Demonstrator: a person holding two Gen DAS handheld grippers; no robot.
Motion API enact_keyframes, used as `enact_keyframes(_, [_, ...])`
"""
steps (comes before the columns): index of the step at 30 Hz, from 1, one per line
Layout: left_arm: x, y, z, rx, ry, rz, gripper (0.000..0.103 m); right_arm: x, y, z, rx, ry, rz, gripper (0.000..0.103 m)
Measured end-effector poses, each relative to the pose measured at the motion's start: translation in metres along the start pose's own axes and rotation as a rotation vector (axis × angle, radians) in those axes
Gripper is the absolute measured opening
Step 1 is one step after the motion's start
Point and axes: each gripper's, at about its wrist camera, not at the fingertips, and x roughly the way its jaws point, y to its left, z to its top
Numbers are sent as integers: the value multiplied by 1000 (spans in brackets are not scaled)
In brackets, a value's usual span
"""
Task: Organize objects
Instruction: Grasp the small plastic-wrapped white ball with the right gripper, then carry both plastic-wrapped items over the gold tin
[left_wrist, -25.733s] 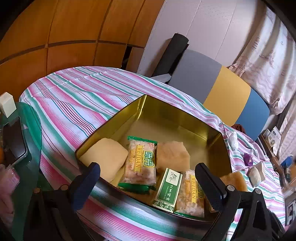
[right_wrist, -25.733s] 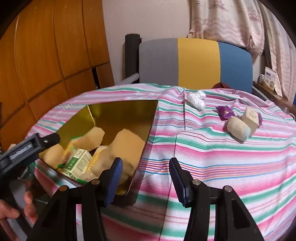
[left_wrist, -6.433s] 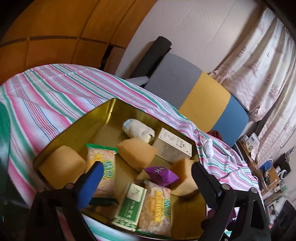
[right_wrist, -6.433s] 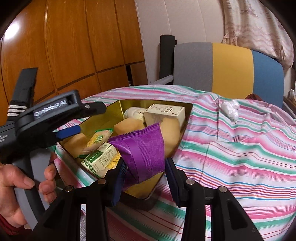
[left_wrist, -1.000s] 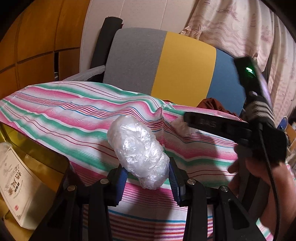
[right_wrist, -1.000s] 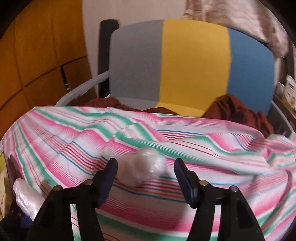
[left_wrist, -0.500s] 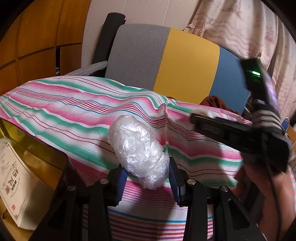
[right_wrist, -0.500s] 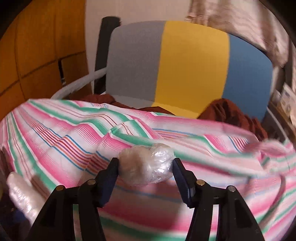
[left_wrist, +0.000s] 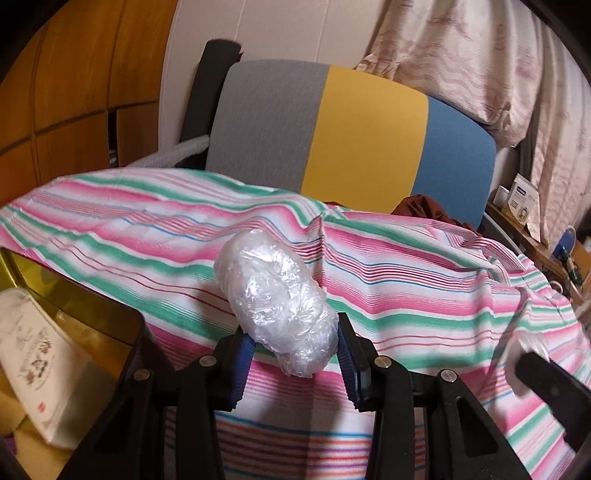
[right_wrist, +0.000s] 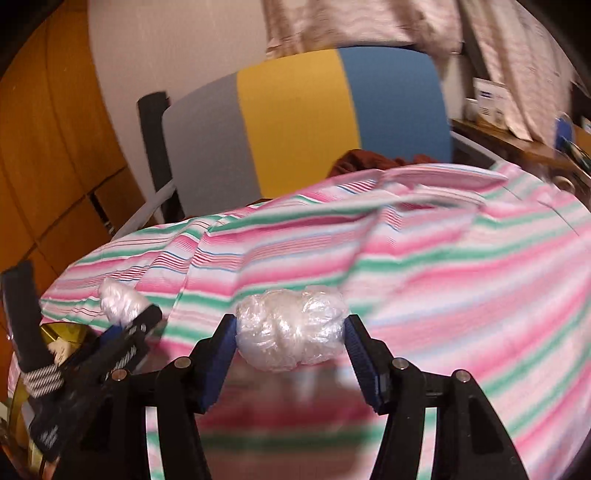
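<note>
Plastic-wrapped bundle (left_wrist: 280, 302) sat clamped in the left gripper (left_wrist: 293, 356), pitched down over the striped tablecloth (left_wrist: 424, 295) beside the gold tin (left_wrist: 74, 306). Right gripper (right_wrist: 290, 354), jaws just closed, pinched a second wrapped bundle (right_wrist: 291, 328) above the cloth, rolled slightly.

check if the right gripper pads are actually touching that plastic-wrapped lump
Touching. In the right wrist view both blue pads of the right gripper press against the ends of the plastic-wrapped lump, with no gap on either side.
</note>
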Motion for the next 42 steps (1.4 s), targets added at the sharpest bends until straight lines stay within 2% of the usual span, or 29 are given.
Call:
enact_keyframes(7, [-35,-13,-8,106,-38,-75,43,-41,3,-42,2,-35,-61,60])
enact_keyframes(14, [-92,-7,-25,117,-76,-177,43,-55,16,-63,-26,-32,-50,60])
enact_keyframes(19, [-128,10,-39,72,-81,-248,43,-71,39,-76,-87,-45,-34,60])
enact_keyframes(26, [-179,37,-49,70,-127,-298,43,-88,69,-91,-145,-73,7,60])
enact_keyframes(34, [-223,81,-62,69,-159,-291,43,-111,97,-103,-166,-108,65,60])
enact_keyframes(42, [-235,142,-75,-49,-117,-218,43,-136,125,-113,-166,-133,152,60])
